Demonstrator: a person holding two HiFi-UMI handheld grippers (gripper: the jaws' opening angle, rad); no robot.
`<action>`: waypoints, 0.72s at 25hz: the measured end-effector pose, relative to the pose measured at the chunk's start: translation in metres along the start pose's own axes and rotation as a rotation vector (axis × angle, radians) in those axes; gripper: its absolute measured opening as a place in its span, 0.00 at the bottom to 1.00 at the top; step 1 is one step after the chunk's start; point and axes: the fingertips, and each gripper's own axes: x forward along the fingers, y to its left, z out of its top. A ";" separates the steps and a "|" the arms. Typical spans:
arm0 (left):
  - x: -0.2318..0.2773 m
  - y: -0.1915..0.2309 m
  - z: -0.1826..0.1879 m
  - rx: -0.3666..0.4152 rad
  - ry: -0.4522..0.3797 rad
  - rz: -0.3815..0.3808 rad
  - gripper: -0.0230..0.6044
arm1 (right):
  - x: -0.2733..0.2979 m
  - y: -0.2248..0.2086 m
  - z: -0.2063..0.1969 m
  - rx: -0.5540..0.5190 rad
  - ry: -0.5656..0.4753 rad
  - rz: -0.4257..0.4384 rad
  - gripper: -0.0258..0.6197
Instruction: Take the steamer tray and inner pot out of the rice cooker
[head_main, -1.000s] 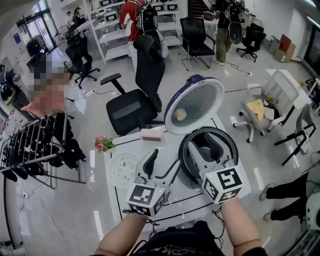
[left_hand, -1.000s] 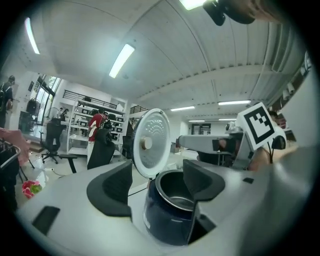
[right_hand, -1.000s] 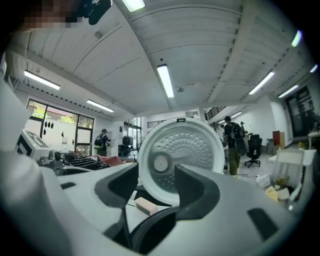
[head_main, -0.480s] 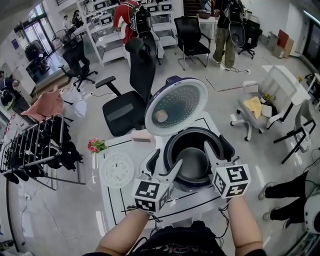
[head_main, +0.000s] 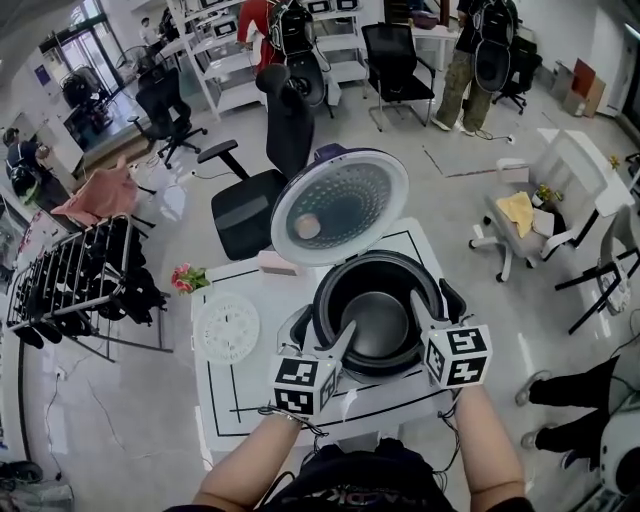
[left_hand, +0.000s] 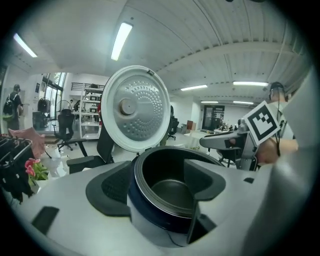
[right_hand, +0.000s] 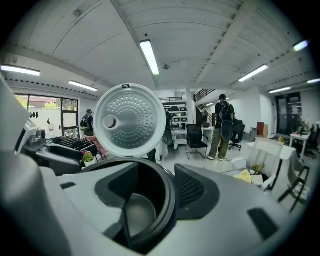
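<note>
Head view: both grippers have dropped in close. The left gripper (head_main: 322, 332) and right gripper (head_main: 432, 300) now flank the inner pot (head_main: 375, 330), which is still seated below the raised lid (head_main: 340, 205). The steamer tray (head_main: 227, 327) is already out on the table (head_main: 230, 400). Left gripper view: jaws spread, pot rim between them. Right gripper view: same, astride the rim, not pinching. I'd say the lift comes next.

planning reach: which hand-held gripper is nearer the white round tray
Left. Left hand-held gripper: just right of the white round tray. Right hand-held gripper: beyond the black inner pot.
</note>
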 end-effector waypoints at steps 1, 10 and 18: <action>0.002 0.001 -0.004 -0.005 0.011 0.014 0.55 | 0.003 -0.002 -0.005 -0.002 0.015 0.005 0.37; 0.013 0.003 -0.027 -0.045 0.065 0.092 0.55 | 0.020 -0.009 -0.038 -0.027 0.113 0.054 0.37; 0.025 -0.002 -0.036 -0.039 0.087 0.156 0.55 | 0.024 -0.013 -0.049 -0.065 0.177 0.094 0.36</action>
